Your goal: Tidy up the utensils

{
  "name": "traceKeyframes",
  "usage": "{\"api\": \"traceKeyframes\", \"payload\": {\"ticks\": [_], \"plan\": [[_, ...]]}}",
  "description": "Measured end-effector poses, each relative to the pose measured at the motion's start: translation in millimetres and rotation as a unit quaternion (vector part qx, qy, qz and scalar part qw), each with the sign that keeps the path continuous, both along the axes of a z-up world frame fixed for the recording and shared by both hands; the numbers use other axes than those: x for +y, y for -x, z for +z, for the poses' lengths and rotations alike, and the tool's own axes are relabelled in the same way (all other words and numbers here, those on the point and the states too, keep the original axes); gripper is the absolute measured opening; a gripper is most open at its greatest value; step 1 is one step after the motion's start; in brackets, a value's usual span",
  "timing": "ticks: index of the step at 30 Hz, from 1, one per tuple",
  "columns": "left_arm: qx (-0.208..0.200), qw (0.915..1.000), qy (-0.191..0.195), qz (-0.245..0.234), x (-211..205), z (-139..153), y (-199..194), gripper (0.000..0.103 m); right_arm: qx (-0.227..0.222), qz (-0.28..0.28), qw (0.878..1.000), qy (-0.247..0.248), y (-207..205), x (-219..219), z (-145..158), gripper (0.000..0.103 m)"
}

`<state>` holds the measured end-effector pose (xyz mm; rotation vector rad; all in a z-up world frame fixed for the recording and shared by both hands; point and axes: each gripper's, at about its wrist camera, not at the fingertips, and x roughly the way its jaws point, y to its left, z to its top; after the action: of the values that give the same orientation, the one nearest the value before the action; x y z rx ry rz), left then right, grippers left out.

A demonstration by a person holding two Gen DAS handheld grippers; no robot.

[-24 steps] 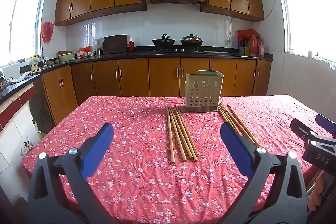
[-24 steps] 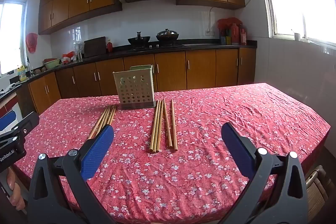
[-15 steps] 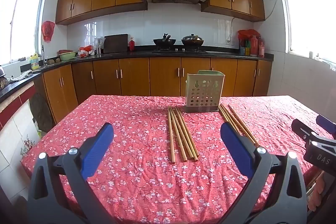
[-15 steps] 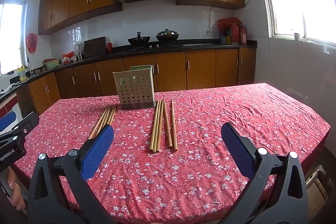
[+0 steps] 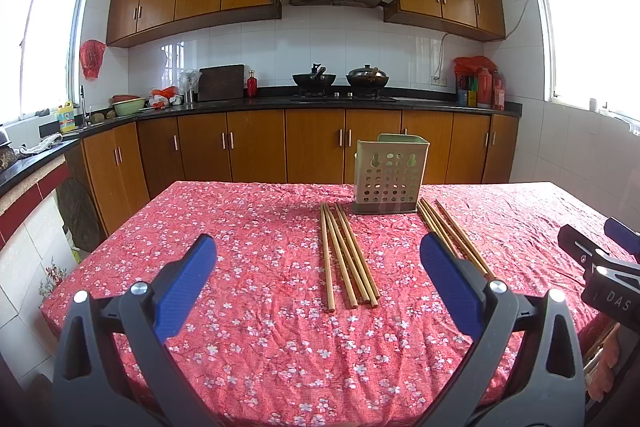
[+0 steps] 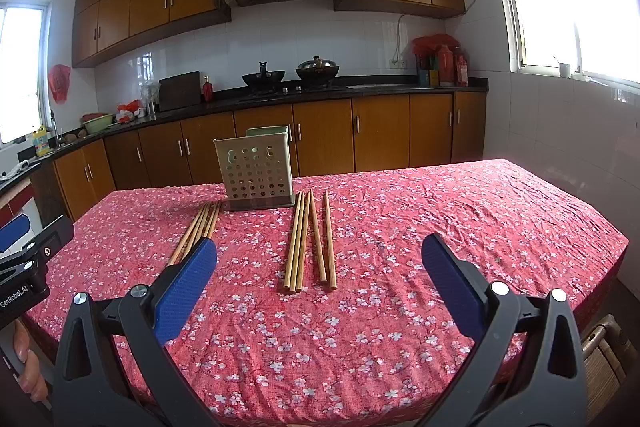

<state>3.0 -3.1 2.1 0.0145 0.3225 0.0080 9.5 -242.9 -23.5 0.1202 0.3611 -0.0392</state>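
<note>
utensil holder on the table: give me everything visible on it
The utensil holder is a pale green, box-shaped caddy, apparently plastic, standing upright on a darker base on the red floral tablecloth. Its front wall is perforated with rows of round holes plus two keyhole-shaped hanging slots near the top. No utensils show above its rim. One chopstick bundle lies in front to its left, another to its right; whether their tips touch the base is unclear. Neither tool touches it.

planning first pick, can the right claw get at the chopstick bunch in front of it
Probably yes: the right claw is open and empty, and the bunch of wooden chopsticks lies flat on the red floral tablecloth with nothing between them.
</note>
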Motion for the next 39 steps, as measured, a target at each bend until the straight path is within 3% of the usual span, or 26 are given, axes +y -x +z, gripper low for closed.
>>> {"api": "traceKeyframes", "payload": {"ticks": [39], "plan": [[0.0,1.0,-0.001,-0.004,2.4,-3.0,2.5,0.099,0.0,0.0,1.0,-0.001,2.0,-0.1,2.8,0.101]]}}
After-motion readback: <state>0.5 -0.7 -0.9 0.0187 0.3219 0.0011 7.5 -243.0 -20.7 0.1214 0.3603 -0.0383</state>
